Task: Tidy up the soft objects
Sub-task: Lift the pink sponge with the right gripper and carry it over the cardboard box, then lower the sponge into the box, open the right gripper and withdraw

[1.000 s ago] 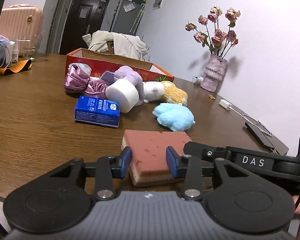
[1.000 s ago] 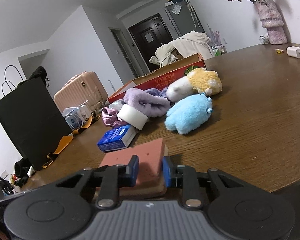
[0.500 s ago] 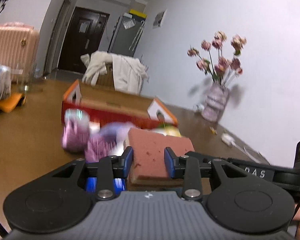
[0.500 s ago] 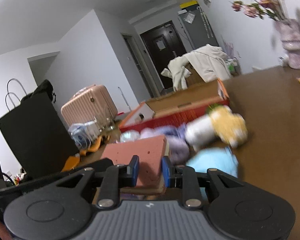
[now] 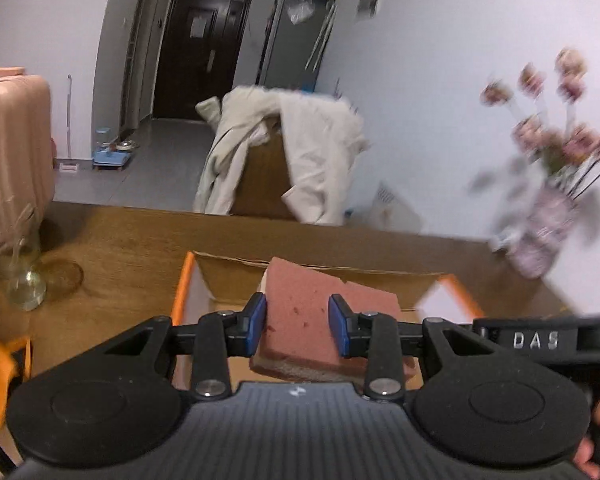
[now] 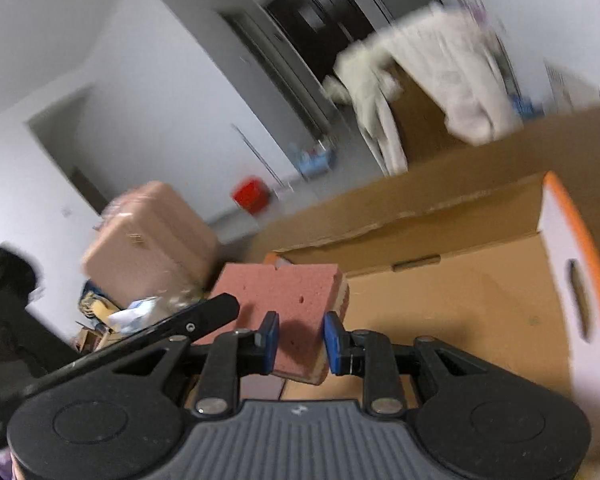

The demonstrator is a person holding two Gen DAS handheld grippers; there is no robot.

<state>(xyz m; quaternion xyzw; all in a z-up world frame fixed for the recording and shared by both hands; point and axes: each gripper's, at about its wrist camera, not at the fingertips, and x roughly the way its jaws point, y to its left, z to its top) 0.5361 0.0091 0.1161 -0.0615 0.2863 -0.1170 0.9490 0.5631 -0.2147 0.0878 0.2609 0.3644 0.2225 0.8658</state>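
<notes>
Both grippers hold one pink sponge with a tan underside, each at one end. My left gripper (image 5: 297,323) is shut on the sponge (image 5: 320,312). My right gripper (image 6: 298,342) is shut on the same sponge (image 6: 278,294). The sponge hangs in the air over the open cardboard box with orange edges (image 5: 204,280), which also shows in the right wrist view (image 6: 480,300). The box's brown inside looks bare where I can see it. The other soft toys are out of view.
The box stands on a brown wooden table (image 5: 120,240). A glass jar (image 5: 24,280) stands at the left. A vase of pink flowers (image 5: 544,232) stands at the right. A chair draped with a cream coat (image 5: 292,152) is behind the table. A pink suitcase (image 6: 152,232) stands beyond.
Both grippers lifted the sponge off the table and carried it forward over the box. The plush toys and tissue pack have dropped out of view.
</notes>
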